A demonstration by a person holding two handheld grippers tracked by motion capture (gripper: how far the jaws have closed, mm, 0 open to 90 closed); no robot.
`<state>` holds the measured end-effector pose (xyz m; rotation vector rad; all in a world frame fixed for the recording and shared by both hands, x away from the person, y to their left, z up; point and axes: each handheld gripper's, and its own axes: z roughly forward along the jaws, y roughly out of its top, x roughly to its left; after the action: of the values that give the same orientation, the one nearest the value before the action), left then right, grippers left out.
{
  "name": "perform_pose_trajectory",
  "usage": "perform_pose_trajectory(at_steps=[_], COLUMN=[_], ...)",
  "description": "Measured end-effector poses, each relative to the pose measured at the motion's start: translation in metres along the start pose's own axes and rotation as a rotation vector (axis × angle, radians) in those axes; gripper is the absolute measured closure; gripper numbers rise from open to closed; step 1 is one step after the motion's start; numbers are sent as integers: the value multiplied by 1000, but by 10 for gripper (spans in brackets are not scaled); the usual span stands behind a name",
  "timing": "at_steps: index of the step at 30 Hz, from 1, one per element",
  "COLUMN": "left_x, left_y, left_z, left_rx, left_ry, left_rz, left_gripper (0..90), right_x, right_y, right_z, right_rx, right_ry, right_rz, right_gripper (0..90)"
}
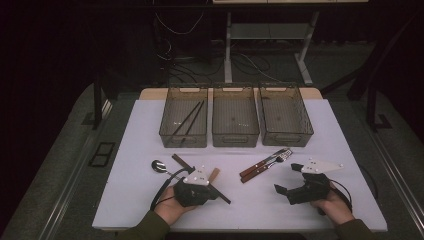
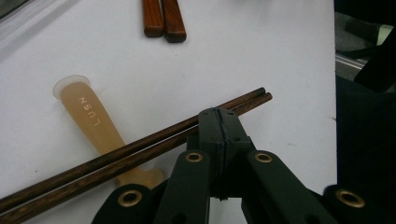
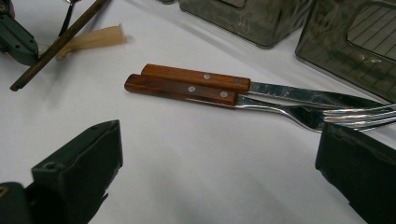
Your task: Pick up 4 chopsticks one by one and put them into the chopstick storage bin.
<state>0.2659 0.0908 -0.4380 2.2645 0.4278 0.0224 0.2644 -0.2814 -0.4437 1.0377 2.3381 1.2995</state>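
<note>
A pair of slim dark wooden chopsticks point(image 2: 140, 151) is clamped crosswise in the left tongs point(image 2: 218, 122), low over the white surface point(image 2: 261, 51), likely for sorting into a bin. Beneath them lies a translucent amber handle point(image 2: 91, 116). The right tongs point(image 3: 219, 163) are held apart, facing a wood-handled knife point(image 3: 219, 80) and fork point(image 3: 205, 94).

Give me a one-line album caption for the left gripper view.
Left gripper shut on a pair of dark chopsticks lying across a translucent handle on the white table.
</note>
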Motion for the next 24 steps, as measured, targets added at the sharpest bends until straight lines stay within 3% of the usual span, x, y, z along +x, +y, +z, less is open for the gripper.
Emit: perform_pose_trajectory(at_steps=[24], left_x=[8], left_y=[8], left_z=[6], left_rx=[-6], left_ry=[33], left_rz=[11], left_gripper=[889], right_x=[0], right_y=[0], right_z=[1], right_rx=[2], right_ry=[-4], right_rz=[0], right_gripper=[9])
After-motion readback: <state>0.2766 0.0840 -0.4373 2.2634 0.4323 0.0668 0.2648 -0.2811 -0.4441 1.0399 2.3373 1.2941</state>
